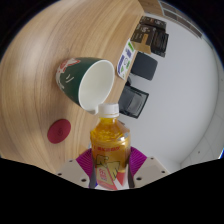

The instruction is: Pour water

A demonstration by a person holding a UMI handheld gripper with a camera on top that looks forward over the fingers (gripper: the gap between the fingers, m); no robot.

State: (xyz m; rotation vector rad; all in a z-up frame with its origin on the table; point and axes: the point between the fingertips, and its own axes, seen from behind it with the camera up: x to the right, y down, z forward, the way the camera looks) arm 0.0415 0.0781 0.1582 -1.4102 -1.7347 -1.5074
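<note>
Both pink pads (140, 163) of the gripper (110, 170) are being pressed on a smooth, probably slippery orange-filled plastic bottle (110, 145), held mid-body, tipped toward the green cup (88, 82) on the desk (40, 40).

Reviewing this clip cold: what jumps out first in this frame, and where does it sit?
The bottle of orange drink with its white cap stands out first, gripped between the gripper fingers and tipped toward the cup. Just beyond its cap lies a green cup with a white inside, on its side on the round wooden table. A small red disc sits on the table beside the bottle.
</note>
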